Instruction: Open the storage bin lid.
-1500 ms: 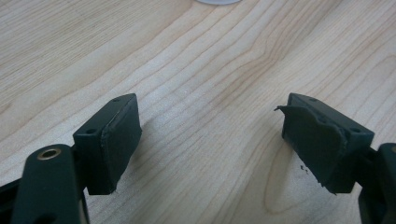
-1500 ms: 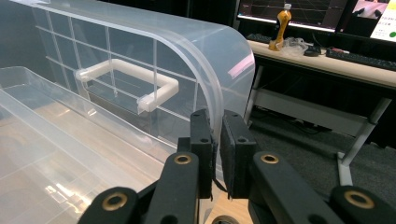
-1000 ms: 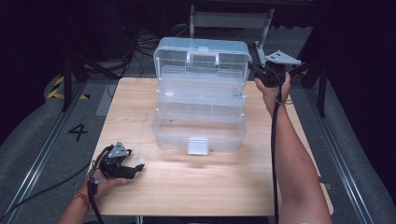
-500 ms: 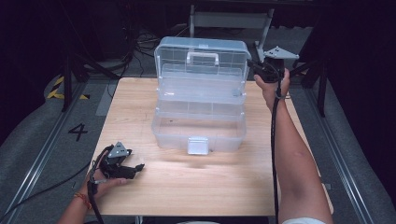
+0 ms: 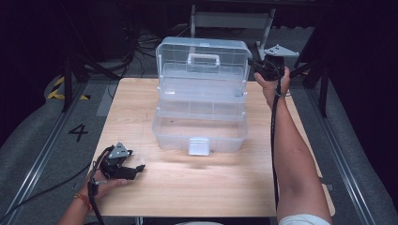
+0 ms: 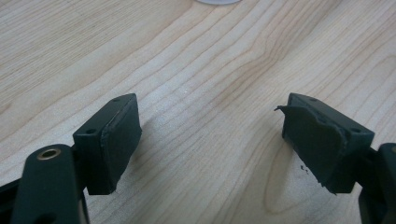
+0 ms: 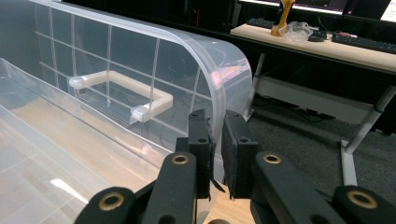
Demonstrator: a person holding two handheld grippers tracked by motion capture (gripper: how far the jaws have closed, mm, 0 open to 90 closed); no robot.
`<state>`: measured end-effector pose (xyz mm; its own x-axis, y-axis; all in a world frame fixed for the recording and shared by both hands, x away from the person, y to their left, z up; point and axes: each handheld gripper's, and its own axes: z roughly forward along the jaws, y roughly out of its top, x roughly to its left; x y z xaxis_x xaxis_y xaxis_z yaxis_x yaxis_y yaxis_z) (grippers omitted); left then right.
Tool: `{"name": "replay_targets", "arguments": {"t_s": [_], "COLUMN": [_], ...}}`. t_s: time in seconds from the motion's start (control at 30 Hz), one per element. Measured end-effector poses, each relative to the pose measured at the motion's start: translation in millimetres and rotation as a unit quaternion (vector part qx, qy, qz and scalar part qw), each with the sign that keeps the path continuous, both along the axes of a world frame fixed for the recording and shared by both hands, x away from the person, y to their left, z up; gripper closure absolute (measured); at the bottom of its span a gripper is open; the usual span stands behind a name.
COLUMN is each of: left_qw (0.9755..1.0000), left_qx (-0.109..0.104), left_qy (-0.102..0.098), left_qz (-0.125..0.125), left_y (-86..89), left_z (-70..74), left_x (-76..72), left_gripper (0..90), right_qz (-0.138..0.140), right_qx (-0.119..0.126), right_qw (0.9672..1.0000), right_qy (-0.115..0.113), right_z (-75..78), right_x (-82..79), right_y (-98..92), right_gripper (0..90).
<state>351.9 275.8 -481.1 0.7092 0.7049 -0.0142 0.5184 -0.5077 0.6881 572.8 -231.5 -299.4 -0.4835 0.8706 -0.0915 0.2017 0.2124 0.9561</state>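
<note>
At the table's far right, the right gripper (image 5: 256, 64) clamps the raised lid edge of the clear plastic tiered toolbox (image 5: 201, 101), while the left gripper (image 5: 136, 168) rests open-jawed on the light wooden table (image 5: 216, 187).

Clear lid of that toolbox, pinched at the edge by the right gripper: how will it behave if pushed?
The lid is thin clear plastic, so probably light and a bit flexy. The right gripper pinches only its smooth side rim, so it may slip. The toolbox looks empty and could slide on the table.
</note>
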Motion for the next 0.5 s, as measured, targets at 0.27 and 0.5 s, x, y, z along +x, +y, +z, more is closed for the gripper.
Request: {"name": "replay_targets", "arguments": {"t_s": [0.27, 0.5], "left_qw": [1.0, 1.0], "left_qx": [0.0, -0.003], "left_qy": [0.0, 0.003], "left_qz": [0.0, -0.001], "left_y": [0.0, 0.0], "left_z": [0.0, -0.2], "left_x": [0.0, 0.2], "left_gripper": [20.1, 19.9], "right_qz": [-0.004, -0.005], "right_qx": [-0.003, -0.008], "right_qw": [1.0, 0.9998], "right_qy": [0.006, 0.015], "right_z": [0.0, 0.1], "right_x": [9.2, 17.7], "right_y": [1.4, 1.2], "right_gripper": [82.7, 82.2]}}
